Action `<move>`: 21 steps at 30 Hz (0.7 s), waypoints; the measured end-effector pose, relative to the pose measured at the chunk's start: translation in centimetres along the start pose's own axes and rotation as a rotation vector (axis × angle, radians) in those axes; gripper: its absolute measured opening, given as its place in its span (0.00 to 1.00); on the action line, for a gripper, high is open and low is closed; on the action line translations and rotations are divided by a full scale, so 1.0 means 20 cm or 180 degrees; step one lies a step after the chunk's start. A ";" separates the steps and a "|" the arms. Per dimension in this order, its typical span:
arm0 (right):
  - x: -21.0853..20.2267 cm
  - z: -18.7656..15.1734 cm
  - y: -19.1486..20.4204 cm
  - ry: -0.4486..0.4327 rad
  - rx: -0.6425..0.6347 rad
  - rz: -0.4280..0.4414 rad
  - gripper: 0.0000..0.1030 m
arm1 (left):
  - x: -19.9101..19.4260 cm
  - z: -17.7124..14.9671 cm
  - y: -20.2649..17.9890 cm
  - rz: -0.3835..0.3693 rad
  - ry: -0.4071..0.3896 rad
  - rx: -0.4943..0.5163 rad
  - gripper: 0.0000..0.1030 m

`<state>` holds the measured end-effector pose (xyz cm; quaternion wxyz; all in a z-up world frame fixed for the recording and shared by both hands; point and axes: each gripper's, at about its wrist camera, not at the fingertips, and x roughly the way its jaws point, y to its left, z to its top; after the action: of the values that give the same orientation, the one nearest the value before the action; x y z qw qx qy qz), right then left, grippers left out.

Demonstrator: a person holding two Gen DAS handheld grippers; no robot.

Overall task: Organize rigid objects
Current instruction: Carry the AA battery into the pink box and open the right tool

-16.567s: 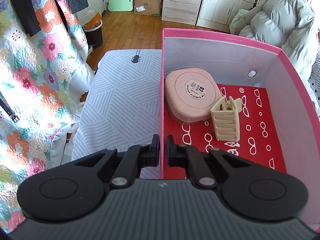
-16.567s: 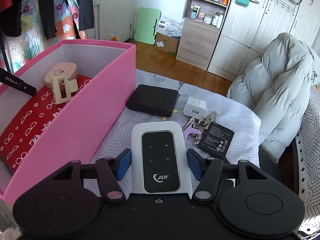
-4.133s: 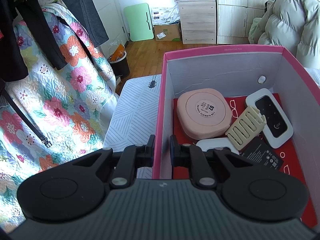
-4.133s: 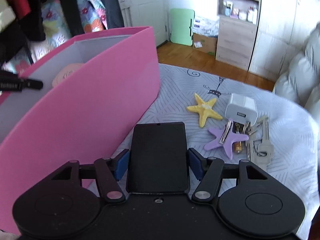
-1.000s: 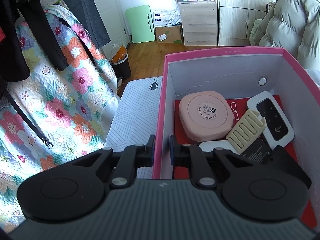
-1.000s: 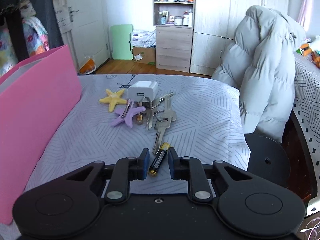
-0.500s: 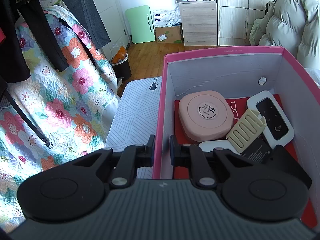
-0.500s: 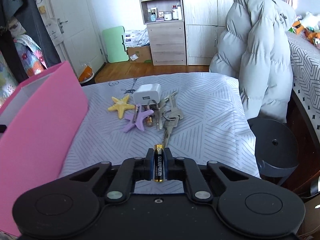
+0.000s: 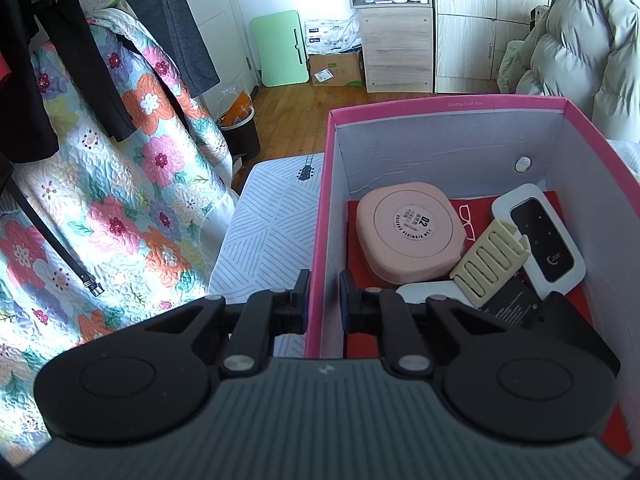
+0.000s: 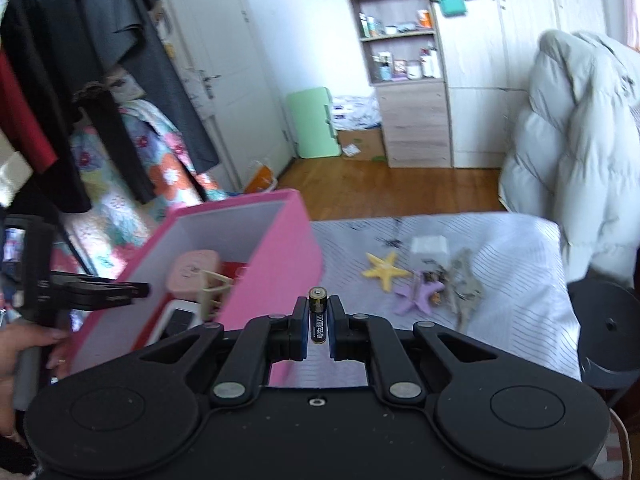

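Battery (image 10: pixel 318 314) sits upright between the pads of my right gripper (image 10: pixel 318 330), pinched tight, raised beside the pink box (image 10: pixel 276 276). My left gripper (image 9: pixel 324 300) is clamped on that box's near wall. Beyond the box, on the striped cover, lie a yellow starfish (image 10: pixel 386 271), a purple starfish (image 10: pixel 416 296) and keys (image 10: pixel 464 288).

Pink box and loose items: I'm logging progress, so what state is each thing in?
pink box: open, wall clamped by left gripper
battery: clamped in right gripper, off the bed
pink case: closed, in box
hair claw: in box
yellow starfish: on bed
keys: on bed
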<state>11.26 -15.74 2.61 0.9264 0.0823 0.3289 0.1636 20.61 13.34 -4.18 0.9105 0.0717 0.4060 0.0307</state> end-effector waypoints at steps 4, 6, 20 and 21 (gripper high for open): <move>-0.03 0.07 0.15 -0.0020 -0.0152 0.0341 0.11 | 0.00 0.00 0.00 -0.0010 0.0001 -0.0007 0.11; -0.02 0.09 0.20 0.0037 -0.0194 0.0532 0.12 | 0.00 0.00 0.00 -0.0011 0.0001 -0.0006 0.11; 0.43 -0.05 0.47 0.1056 -0.0522 0.0786 0.15 | 0.01 0.00 0.00 -0.0017 -0.0008 0.0000 0.11; 0.42 -0.04 0.47 0.1026 -0.0511 0.0795 0.17 | 0.01 0.00 0.00 -0.0017 -0.0008 0.0000 0.11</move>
<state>14.57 -3.98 -0.45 0.8380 0.0212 0.4459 0.3137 20.67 13.41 -4.35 0.9111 0.0706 0.4050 0.0281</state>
